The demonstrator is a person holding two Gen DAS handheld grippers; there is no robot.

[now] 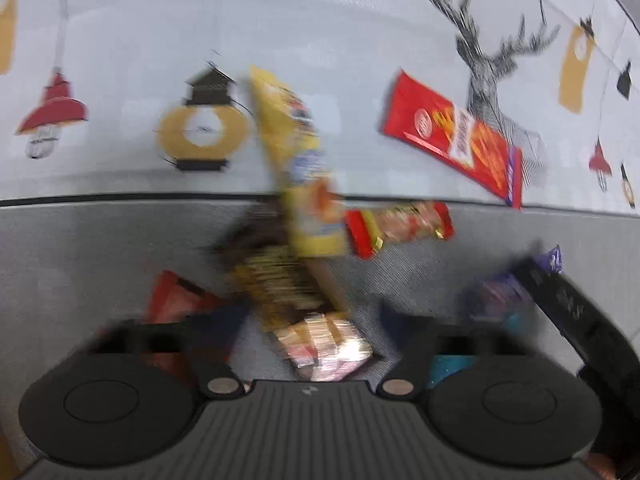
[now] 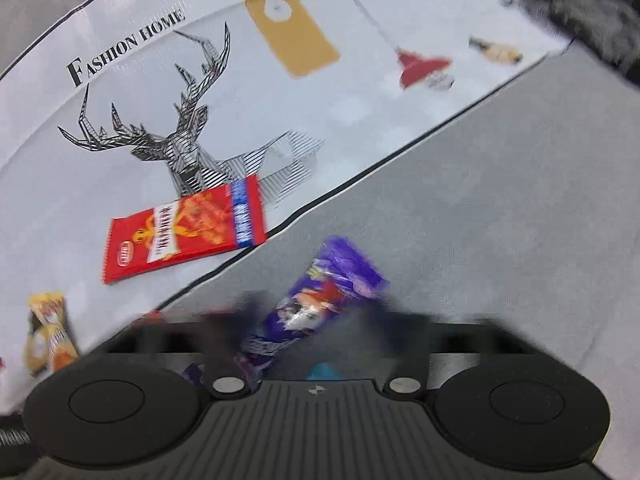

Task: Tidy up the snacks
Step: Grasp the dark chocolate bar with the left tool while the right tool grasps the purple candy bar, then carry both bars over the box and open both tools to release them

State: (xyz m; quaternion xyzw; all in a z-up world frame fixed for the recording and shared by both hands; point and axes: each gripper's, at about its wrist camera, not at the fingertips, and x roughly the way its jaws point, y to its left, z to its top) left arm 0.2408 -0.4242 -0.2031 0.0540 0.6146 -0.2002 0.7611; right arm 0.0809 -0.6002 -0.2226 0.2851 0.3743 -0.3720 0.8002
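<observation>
In the left wrist view my left gripper hangs over a pile of snacks on the grey cloth, blurred. Its fingers stand apart on either side of a pink and gold packet without touching it. A dark yellow-printed packet and a long yellow packet lie just beyond. In the right wrist view my right gripper has a purple snack packet between its blurred fingers, which close against its sides. The same purple packet shows at the right of the left view, beside the right gripper's body.
A red flat packet lies on the white printed cloth by the deer drawing. A red and gold wrapped bar and a red packet lie on the grey cloth. A dark furry shape is at the far right.
</observation>
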